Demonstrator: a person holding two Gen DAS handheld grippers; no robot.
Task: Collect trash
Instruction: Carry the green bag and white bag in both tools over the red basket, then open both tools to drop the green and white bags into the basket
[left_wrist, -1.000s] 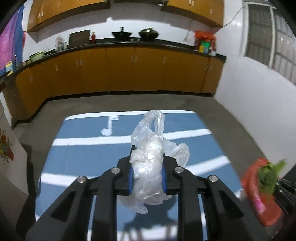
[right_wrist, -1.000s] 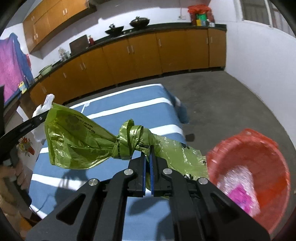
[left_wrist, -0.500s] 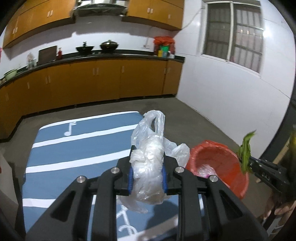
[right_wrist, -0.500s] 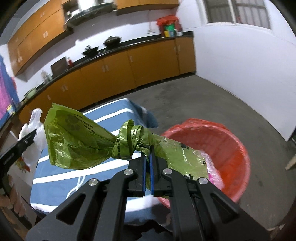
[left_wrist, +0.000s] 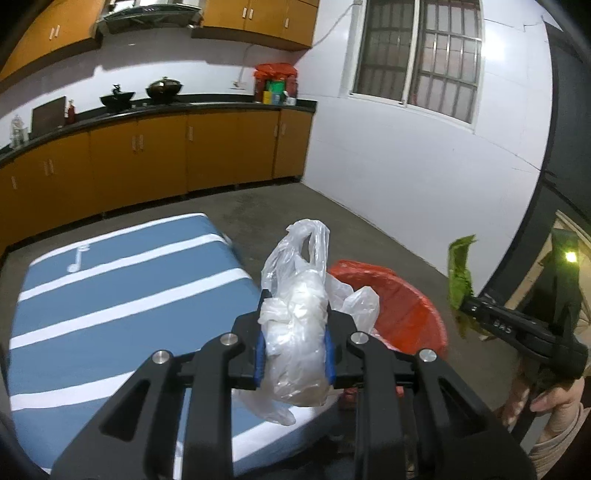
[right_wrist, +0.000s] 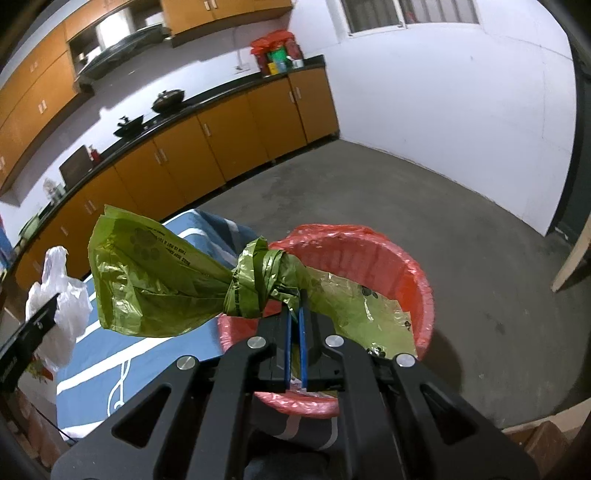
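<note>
Now, step in hand: I judge it is the drop of the carried trash into the red bin (right_wrist: 413, 266), which stands on the floor just beside the table (left_wrist: 110, 288) with the blue striped cloth.
Right gripper (right_wrist: 293, 314): its fingers are pressed together on the green bag (right_wrist: 155, 284), gripping it just beside the knot; the full part hangs out to the left, the loose tail lies above the bin opening.
Left gripper (left_wrist: 294, 332): its blue pads are clamped on the clear plastic bag (left_wrist: 295, 332), which bulges out above and below them; it is above the table edge, with the bin just behind.
Good way, right side: bring the heavy end of the green bag over the middle of the opening first, since now it seems to hang outside the rim, over the table corner.
Good way, left side: move it further toward the bin, because from here the bag would probably land on the cloth.
Risk: the thin red liner may catch on a finger, so release from above, not inside.
</note>
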